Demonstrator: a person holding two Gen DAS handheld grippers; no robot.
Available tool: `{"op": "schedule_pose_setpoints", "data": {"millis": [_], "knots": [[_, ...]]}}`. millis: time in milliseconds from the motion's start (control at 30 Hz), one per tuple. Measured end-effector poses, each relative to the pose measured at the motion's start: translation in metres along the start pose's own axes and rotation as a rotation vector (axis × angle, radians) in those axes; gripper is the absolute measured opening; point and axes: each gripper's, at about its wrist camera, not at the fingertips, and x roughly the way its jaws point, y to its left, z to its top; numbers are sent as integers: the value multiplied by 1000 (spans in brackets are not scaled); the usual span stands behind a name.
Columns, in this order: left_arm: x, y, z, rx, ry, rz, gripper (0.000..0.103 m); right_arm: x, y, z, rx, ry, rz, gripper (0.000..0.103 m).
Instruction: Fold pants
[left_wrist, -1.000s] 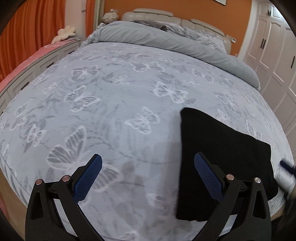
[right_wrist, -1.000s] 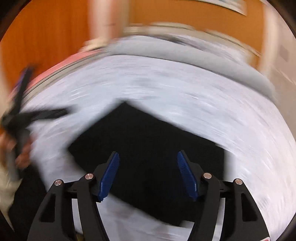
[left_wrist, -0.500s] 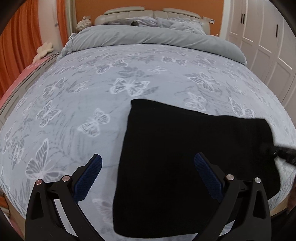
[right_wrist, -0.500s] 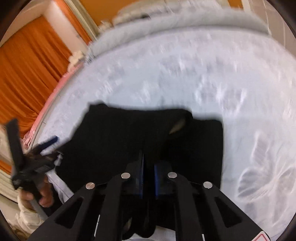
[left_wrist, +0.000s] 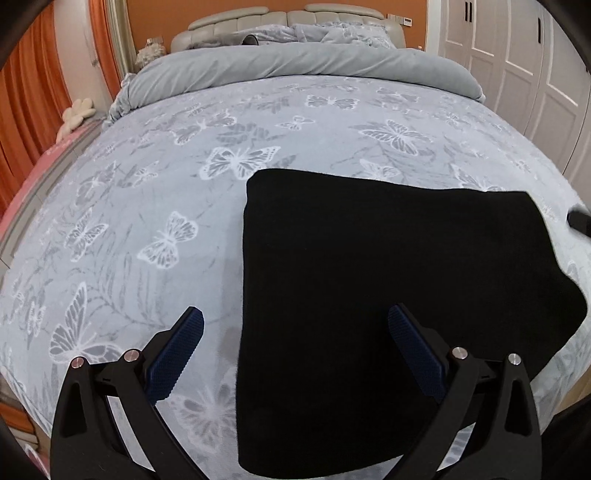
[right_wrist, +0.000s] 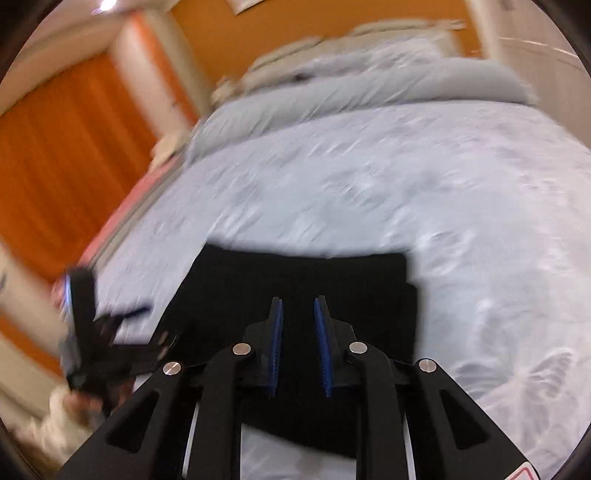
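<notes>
The black pants (left_wrist: 388, 280) lie folded into a flat rectangle near the front edge of the bed; they also show in the blurred right wrist view (right_wrist: 295, 280). My left gripper (left_wrist: 295, 325) is open and empty, hovering over the pants' left edge, its right finger above the cloth. My right gripper (right_wrist: 298, 314) hovers above the pants with its jaws a narrow gap apart and nothing between them. The right gripper's tip shows at the far right of the left wrist view (left_wrist: 580, 221). The left gripper shows at the left of the right wrist view (right_wrist: 110, 332).
The bed (left_wrist: 184, 184) has a grey butterfly-print cover. A grey duvet (left_wrist: 295, 62) is rolled at the headboard. White wardrobe doors (left_wrist: 517, 55) stand right, orange curtains (left_wrist: 29, 92) left. The bed's front edge is just below the pants.
My right gripper closed half a second ago and has now parted slightly, pulling back from the pants. The left view has swung right, bringing the pants more to the centre.
</notes>
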Motion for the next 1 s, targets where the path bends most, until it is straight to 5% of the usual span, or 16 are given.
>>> {"op": "schedule_pose_setpoints", "data": {"millis": [67,100,167,200,267,333,400,467,633,933,967,1000], "knots": [[3,-2,-2,5,10,9,98,38,-6,-17,3,188,-95,7],[4,-2,-2,7,13,10,98,45,-16,-21,30,202,-95,6],[4,-2,-3,8,14,16,98,27,-21,-16,91,158,-123,0],[4,-2,-3,11,11,21,98,12,-17,-14,80,97,-168,7],[4,-2,-3,9,12,24,98,-2,-6,-15,69,58,-108,11],[3,-2,-3,6,11,16,98,-5,4,-24,44,59,-84,12],[2,-4,-5,11,8,26,98,12,4,-45,10,124,-194,12],[2,-6,-7,16,12,30,98,11,-3,-53,32,110,-194,11],[-4,-6,-11,9,2,46,98,-32,-4,-61,93,-31,-209,49],[-23,12,-22,-65,-18,9,98,-14,-30,-67,210,7,-144,52],[-23,13,-23,-72,-14,5,98,-8,-31,-66,215,26,-153,49],[-22,15,-24,-80,-10,0,98,-4,-33,-69,216,33,-159,32]]}}
